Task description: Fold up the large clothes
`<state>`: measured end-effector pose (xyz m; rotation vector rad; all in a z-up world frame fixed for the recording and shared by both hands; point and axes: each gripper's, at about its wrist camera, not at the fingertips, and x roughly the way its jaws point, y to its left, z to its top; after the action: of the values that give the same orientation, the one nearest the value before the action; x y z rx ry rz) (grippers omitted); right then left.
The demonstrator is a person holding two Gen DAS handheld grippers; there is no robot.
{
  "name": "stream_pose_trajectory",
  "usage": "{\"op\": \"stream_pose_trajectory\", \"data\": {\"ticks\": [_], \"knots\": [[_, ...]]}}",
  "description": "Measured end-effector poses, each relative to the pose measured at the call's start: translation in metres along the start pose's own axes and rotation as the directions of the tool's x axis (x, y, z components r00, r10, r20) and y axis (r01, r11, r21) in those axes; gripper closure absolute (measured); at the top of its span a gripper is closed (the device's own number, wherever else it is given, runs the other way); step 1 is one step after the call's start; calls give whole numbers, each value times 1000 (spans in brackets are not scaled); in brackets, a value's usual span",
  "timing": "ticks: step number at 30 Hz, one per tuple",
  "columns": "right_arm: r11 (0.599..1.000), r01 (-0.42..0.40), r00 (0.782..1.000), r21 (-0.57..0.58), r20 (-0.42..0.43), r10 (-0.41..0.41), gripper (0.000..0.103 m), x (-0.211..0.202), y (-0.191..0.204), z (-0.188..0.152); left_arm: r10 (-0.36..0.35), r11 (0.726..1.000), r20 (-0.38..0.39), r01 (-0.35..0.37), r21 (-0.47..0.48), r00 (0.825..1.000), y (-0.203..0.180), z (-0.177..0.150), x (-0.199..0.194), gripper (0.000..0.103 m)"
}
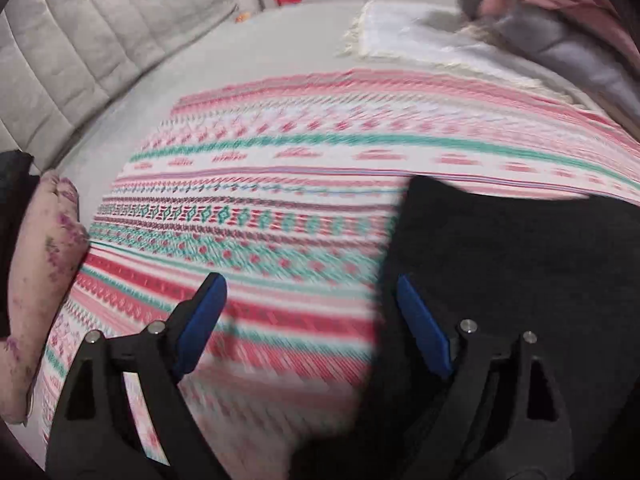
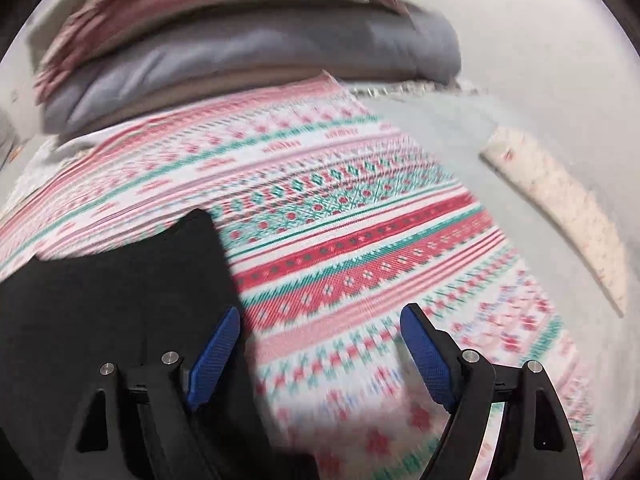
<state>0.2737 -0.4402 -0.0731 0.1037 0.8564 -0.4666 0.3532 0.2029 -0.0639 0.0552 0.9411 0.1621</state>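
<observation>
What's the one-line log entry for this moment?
left tool: open, empty | right tool: open, empty | black garment: lying on patterned cloth | stack: behind

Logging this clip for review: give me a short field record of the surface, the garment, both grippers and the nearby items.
surface: patterned cloth spread on a bed
garment: black garment lying on the cloth
left gripper: open, nothing between the jaws
right gripper: open, nothing between the jaws
nearby: stack of folded bedding, fringed white cloth, floral pillow
image: motion-blurred
</observation>
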Motion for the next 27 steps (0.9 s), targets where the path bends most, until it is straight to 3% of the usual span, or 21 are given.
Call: {"op": "stream_pose_trajectory", "data": {"ticks": [5, 8, 9, 12, 14, 17, 19, 20, 23, 27], "knots": [[978, -170, 980, -119, 81, 180, 19, -89, 65, -39, -228, 974, 69, 228, 2, 971, -50, -40, -87, 15], [946, -243, 963, -216, 67, 262, 19, -132, 125, -69, -337, 941, 65, 338, -4, 939, -80, -70, -124, 14], [931, -266, 956, -249, 55, 288, 18, -139, 142, -78, -386, 922, 59, 388, -12, 921, -90, -85, -136, 13], [893, -312, 940, -325, 29, 339, 18, -161, 179, -117, -427, 904, 33, 427, 2, 904, -111, -118, -146, 13], [876, -318, 939, -362, 8, 344, 18, -166, 197, -145, -406, 913, 14, 406, 44, 914, -115, -137, -139, 13], [870, -303, 945, -390, -4, 327, 18, -157, 193, -174, -353, 932, -52, 356, 70, 934, -115, -158, -122, 13], [882, -325, 941, -341, -23, 338, 18, -141, 174, -181, -338, 938, -51, 341, 67, 940, -102, -161, -114, 13], [887, -345, 936, -306, -39, 350, 17, -137, 165, -181, -309, 948, -38, 311, 65, 950, -92, -161, -111, 13], [932, -248, 968, -263, -18, 252, 17, -129, 130, -174, -276, 959, -17, 277, 54, 961, -64, -164, -106, 13], [965, -228, 974, -130, -40, 225, 17, -129, 74, -172, -208, 975, 5, 207, 85, 978, -36, -167, -110, 13]]}}
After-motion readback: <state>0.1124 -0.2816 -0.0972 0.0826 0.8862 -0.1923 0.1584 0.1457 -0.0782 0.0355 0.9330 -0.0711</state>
